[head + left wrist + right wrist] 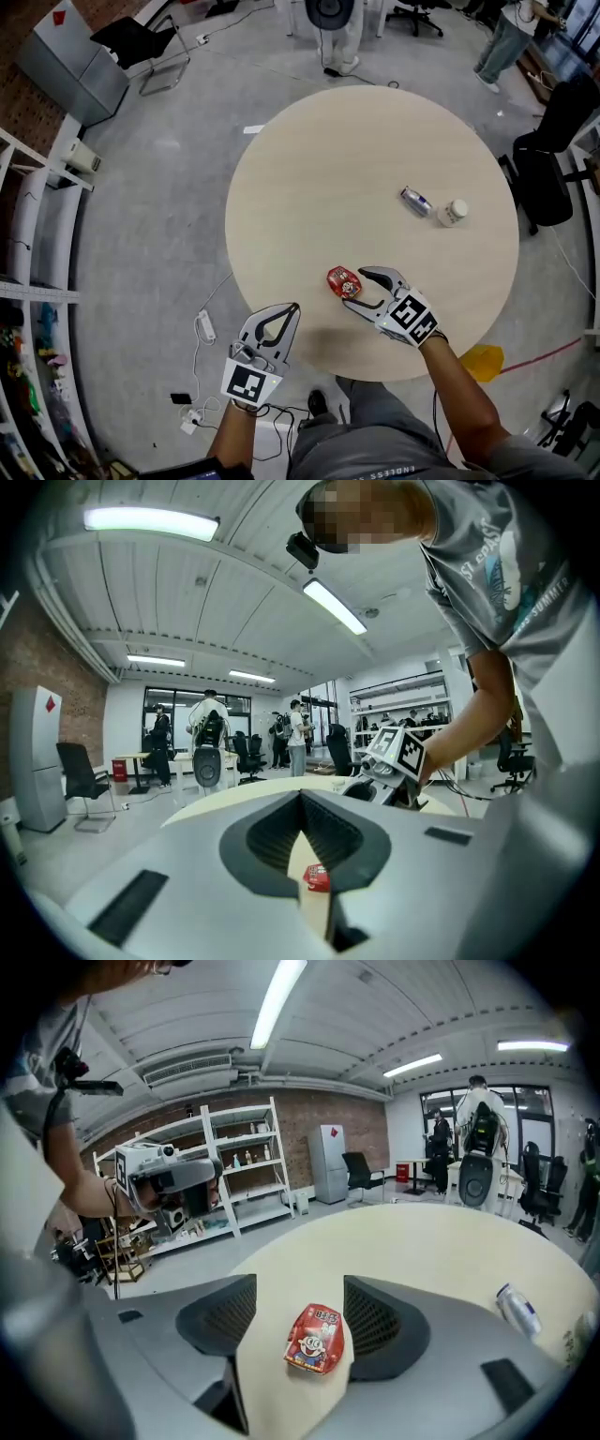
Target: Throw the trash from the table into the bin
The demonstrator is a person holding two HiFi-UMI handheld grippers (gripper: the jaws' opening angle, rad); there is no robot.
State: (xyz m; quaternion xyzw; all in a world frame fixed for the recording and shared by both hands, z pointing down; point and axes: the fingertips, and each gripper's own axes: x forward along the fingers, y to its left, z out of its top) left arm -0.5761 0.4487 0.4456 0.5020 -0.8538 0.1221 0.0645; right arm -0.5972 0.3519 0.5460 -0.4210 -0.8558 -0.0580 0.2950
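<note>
— Where's the rubbish?

— A red packet (343, 281) lies flat on the round table (356, 159), close to the near edge. It has a cartoon face printed on it.

— And the right gripper (357, 289)?

— Down at the table with its jaws spread wide. In the right gripper view the packet sits between them, resting on the tabletop. It lies closer to the jaw on that view's right, and whether it touches that jaw I cannot tell. Neither pad presses on it, so nothing is grasped.

— The left gripper (294, 307)?

— Clenched, tips meeting, nothing between them. It's at the table's near edge, left of the packet and apart from it. Its own view looks across the tabletop. The packet shows through the hollow behind the tips, with the right gripper beyond.

— Anything else on the table?

— A small can (415, 201) lying on its side, over on the right half, and just beside it a little white bottle (453, 213). Both are well apart from the packet and from either gripper.

— And around the table?

— A white power strip (205, 326) with its cable on the grey floor (159, 216), left of the left gripper, and a black chair (553, 169) at the table's right side
</note>
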